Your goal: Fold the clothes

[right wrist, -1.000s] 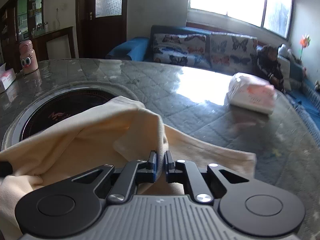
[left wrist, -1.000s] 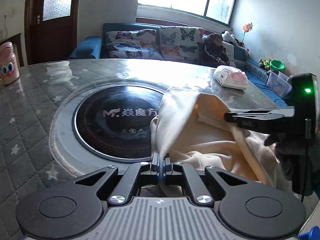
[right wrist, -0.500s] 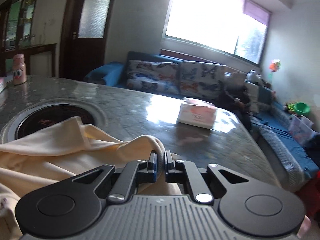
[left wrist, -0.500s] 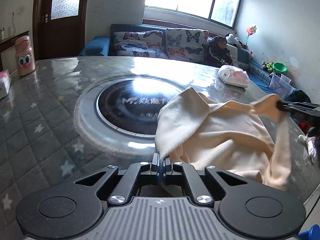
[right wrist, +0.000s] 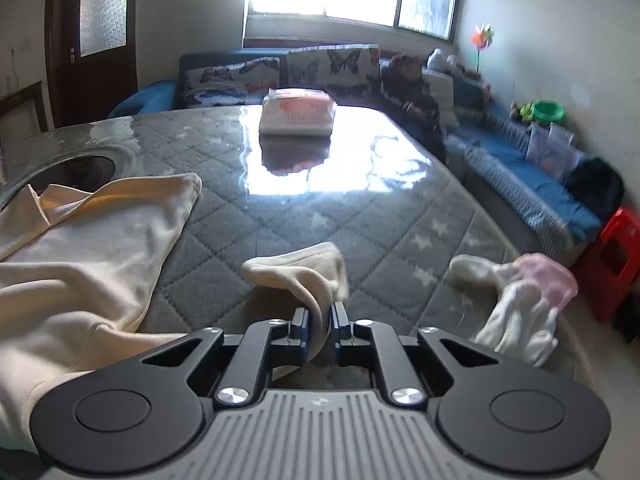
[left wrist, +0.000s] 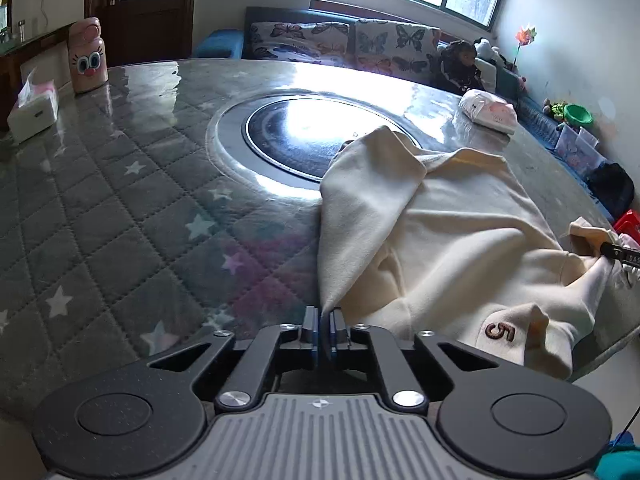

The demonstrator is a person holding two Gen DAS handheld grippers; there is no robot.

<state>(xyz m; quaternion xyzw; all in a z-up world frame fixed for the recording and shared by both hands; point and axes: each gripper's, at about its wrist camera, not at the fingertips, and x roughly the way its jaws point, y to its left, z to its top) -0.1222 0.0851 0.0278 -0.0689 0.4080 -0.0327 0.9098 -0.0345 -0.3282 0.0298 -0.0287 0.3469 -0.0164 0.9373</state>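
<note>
Right now both my claws are clamped on the same cream garment [left wrist: 460, 232], which lies spread across the lower right of the left view, on the quilted grey table [left wrist: 120, 208]. My left claw [left wrist: 325, 322] has its jaws pressed nearly together on a thin corner that rises as a taut triangular flap toward the middle of the frame. My right claw [right wrist: 320, 320] pinches a thicker bunched fold, low in the centre of its own view; in the left view its black tip shows at the far right edge.

What worries me first is the near edge — the part bearing the brown "5" [left wrist: 500, 332] droops over the table rim at the lower right, so, as I judge it, slack there could drag the whole piece off the table if either grip gives.

The left hold is only a sliver of cloth; a sharp tug would likely pull it free. The right hold looks bulky, maybe several layers, so the fold could come out crooked.

A small white and pink cloth [right wrist: 520, 300] sits near my right claw at the right of that view — sweeping that way could snag it. The dark round cooktop [left wrist: 312, 136] set in the table lies partly under the garment's far corner.
</note>
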